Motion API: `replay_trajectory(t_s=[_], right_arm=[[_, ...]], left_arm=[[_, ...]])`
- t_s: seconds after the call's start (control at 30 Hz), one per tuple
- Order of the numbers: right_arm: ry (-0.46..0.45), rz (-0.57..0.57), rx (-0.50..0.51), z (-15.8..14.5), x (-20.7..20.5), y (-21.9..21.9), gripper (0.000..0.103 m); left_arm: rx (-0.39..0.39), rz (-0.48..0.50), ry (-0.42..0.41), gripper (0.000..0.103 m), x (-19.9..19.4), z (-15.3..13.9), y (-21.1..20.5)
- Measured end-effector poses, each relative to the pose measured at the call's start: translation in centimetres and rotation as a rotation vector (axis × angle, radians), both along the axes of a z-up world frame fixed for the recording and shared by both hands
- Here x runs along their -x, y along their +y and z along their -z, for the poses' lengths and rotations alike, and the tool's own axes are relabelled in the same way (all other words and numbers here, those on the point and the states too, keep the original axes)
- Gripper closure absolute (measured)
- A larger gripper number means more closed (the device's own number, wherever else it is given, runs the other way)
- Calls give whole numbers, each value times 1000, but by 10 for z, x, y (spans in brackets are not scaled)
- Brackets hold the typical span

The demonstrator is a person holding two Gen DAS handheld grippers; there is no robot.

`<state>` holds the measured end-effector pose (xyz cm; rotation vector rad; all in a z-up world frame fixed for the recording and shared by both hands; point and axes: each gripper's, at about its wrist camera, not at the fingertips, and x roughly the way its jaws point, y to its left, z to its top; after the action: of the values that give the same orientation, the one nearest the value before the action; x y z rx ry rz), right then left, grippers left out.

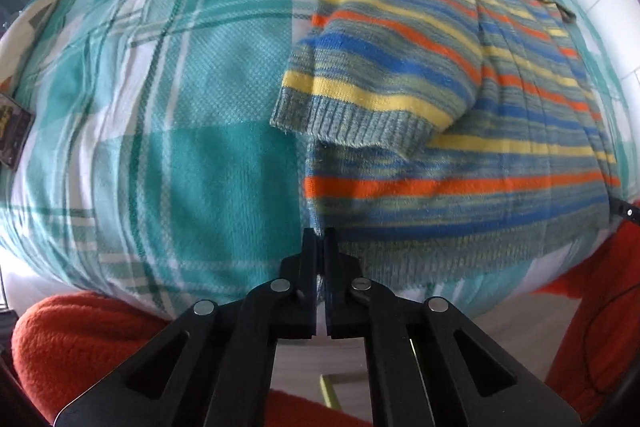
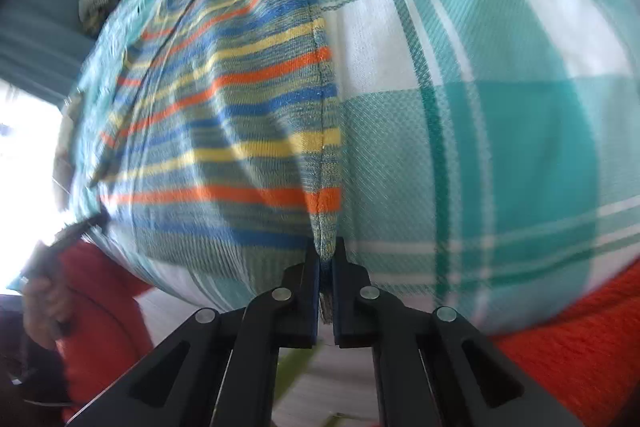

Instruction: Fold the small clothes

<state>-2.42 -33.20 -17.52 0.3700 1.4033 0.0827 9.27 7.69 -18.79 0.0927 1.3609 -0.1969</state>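
Striped knit in blue, orange, yellow and grey-green, the small sweater (image 1: 460, 99) lies flat on a teal-and-white checked cloth (image 1: 192, 131), one sleeve (image 1: 380, 83) folded across its body; the left gripper (image 1: 319, 247) is clenched on the sweater's near left hem corner, a sliver of knit caught between its black fingers; the right gripper (image 2: 327, 259) is clamped on the opposite near corner, the side seam (image 2: 322, 115) running straight up from its tips; red fleece sleeves (image 1: 80, 339) show at the lower edges of both views.
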Motion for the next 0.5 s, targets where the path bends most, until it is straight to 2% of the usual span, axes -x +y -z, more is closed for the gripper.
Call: replay_trajectory(t_s=[0.07, 0.13, 0.2, 0.27, 0.3, 0.37, 0.4, 0.43, 0.5], right_arm=[[1, 6, 49, -18, 9, -8, 99], [10, 38, 73, -23, 13, -21, 99], [44, 42, 88, -8, 8, -19, 99], [73, 38, 115, 14, 0, -12, 99], [70, 40, 128, 14, -2, -10, 98], [47, 50, 111, 3, -2, -10, 87], [34, 54, 95, -4, 1, -11, 72], [23, 58, 94, -10, 4, -12, 59], [-25, 76, 119, -26, 12, -18, 58]], left_arm=[[7, -13, 1, 103, 7, -6, 4], [-20, -14, 35, 103, 8, 7, 6], [-62, -12, 47, 102, 3, 25, -3], [-106, 13, 35, 99, 1, 20, -15], [-127, 32, 20, 94, 1, 14, -20], [-165, 57, -19, 80, 5, -5, -22], [-197, 55, -72, 67, 8, -22, -20], [-210, 52, -117, 59, 12, -36, -17], [-188, 72, -215, 51, 8, -69, -24]])
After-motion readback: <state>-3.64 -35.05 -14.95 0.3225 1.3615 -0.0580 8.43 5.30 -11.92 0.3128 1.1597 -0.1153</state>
